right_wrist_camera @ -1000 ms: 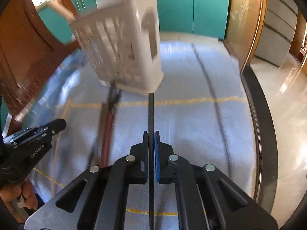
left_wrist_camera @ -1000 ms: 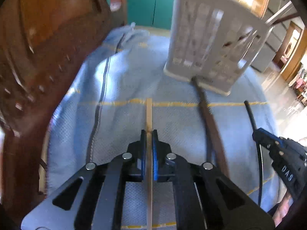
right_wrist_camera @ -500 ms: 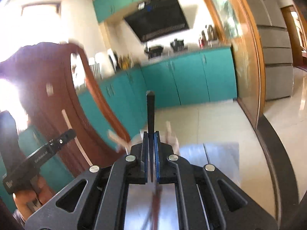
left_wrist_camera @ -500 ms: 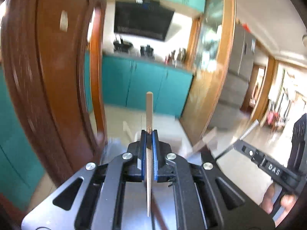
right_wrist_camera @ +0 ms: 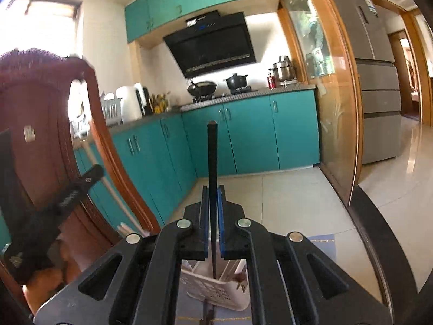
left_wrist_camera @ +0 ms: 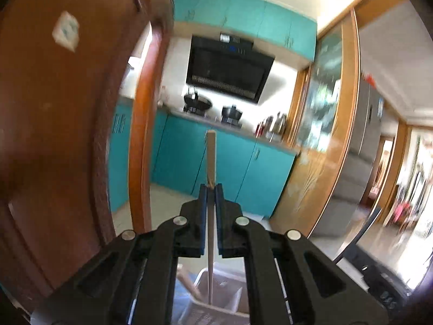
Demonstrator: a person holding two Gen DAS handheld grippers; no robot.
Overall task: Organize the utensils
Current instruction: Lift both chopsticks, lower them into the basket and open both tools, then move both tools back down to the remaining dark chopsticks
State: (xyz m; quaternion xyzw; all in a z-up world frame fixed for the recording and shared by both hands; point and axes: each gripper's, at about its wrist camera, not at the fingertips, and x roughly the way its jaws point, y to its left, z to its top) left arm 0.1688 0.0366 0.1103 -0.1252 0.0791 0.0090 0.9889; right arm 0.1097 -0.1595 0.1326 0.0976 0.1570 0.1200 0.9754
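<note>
Grippers held chopsticks upright above the white utensil basket (left_wrist_camera: 213, 295): left gripper (left_wrist_camera: 211, 189) clamped a wooden chopstick (left_wrist_camera: 210, 157), right gripper (right_wrist_camera: 213, 189) a black chopstick (right_wrist_camera: 212, 157). Either tip risked missing the basket's rim if released off-centre.

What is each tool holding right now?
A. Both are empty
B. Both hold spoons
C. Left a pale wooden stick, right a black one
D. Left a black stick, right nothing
C: the left tool clamps a pale wooden chopstick; the right tool clamps a black chopstick, both above the white basket.
</note>
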